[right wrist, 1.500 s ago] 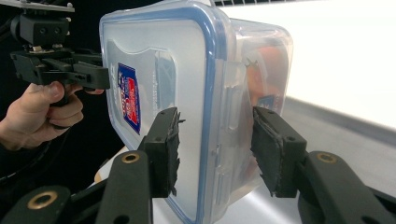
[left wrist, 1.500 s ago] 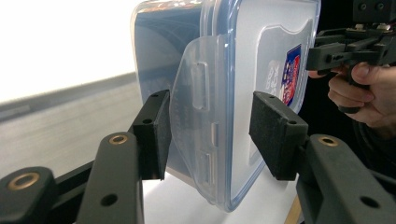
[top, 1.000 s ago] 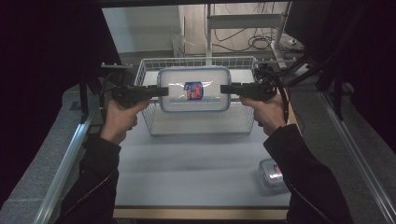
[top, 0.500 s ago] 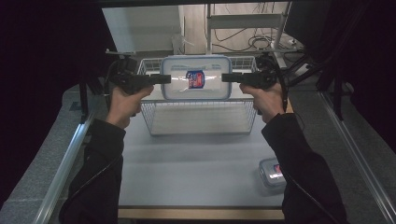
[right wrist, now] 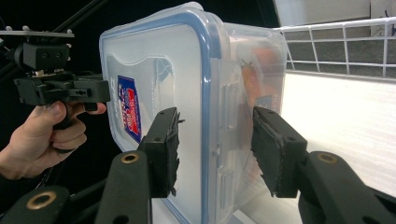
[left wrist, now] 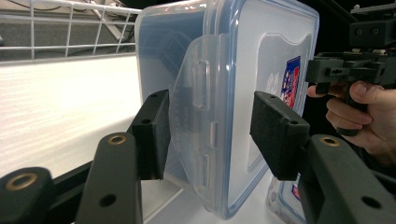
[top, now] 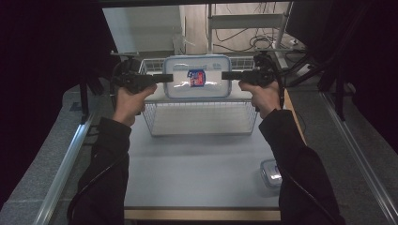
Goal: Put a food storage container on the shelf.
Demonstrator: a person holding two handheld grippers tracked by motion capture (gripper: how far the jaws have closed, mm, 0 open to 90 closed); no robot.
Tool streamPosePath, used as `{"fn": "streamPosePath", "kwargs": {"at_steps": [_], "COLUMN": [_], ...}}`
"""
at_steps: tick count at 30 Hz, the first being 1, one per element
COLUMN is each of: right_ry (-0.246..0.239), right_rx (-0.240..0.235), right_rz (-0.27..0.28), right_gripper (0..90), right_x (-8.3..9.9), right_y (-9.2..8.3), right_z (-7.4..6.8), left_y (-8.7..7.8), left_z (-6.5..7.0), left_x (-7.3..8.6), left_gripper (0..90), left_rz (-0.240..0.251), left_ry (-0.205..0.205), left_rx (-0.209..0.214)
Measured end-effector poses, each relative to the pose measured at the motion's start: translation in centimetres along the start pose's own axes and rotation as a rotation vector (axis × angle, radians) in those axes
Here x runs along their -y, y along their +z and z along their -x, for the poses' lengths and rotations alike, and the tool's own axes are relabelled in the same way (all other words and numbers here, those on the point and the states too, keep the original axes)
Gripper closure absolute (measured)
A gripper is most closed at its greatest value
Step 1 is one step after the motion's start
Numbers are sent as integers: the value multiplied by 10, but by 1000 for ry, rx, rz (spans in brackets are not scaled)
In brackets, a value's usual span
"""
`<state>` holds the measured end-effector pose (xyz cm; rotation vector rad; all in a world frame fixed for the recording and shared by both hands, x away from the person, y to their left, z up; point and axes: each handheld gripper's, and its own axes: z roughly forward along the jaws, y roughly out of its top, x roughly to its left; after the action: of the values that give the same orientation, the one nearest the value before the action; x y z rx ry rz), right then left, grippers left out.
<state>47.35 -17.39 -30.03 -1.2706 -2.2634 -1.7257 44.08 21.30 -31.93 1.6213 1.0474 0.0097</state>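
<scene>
Two hand-held grippers carry a clear plastic food container with a blue-rimmed lid above a white wire basket.

The left gripper and right gripper point level at each other from extended forearms, each clamped on one short end of the container, top and bottom, at its side latch. A second, smaller clear lidded container rests on the grey table, near the right sleeve.
</scene>
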Motion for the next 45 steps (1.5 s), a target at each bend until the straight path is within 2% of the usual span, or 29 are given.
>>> {"fn": "streamPosePath", "kwargs": {"at_steps": [3,6,11,13,14,16,17,18,19,20,21,22,27,28,32,37,41,44,45], "right_ry": [3,-18,-35,-49,-68,-74,-78,-89,-87,-82,-82,-77,-112,-129,-173,-188,-202,-224,-223], "right_rx": [3,20,28,46,72,81,93,119,124,127,127,128,153,162,182,171,175,185,185], "right_rz": [-7,-8,5,4,5,2,1,-6,0,8,8,22,30,30,41,42,30,24,26], "right_gripper": [520,508,498,483,462,446,457,421,425,424,424,444,436,430,416,396,379,367,366], "right_x": [-1,-2,-1,-1,-1,-1,0,0,0,0,0,0,-1,0,1,4,7,12,14], "right_y": [0,1,3,4,6,7,9,12,13,13,13,15,17,17,14,14,14,12,11], "right_z": [0,-1,-1,-2,-2,-2,-1,-1,0,2,2,4,2,0,-3,-7,-9,-7,-6], "left_y": [0,1,2,3,6,9,10,11,12,14,14,18,20,18,14,16,16,14,14], "left_z": [0,2,2,2,1,1,2,-1,-3,-3,-3,-2,0,3,8,11,12,17,17], "left_x": [0,0,3,4,5,7,7,7,7,8,8,10,12,13,16,19,21,28,28], "left_gripper": [483,472,451,438,444,454,428,394,371,382,398,403,324,322,304,277,266,251,244], "left_rz": [0,4,3,-10,-23,-35,-32,-8,-18,-43,-43,-58,-31,-26,-10,-22,-19,-15,-15], "left_ry": [2,35,61,74,83,89,91,43,33,46,46,76,92,121,157,184,188,225,225], "left_rx": [-1,-25,-46,-71,-83,-94,-103,-67,-57,-86,-86,-120,-118,-130,-133,-150,-139,-143,-143]}}
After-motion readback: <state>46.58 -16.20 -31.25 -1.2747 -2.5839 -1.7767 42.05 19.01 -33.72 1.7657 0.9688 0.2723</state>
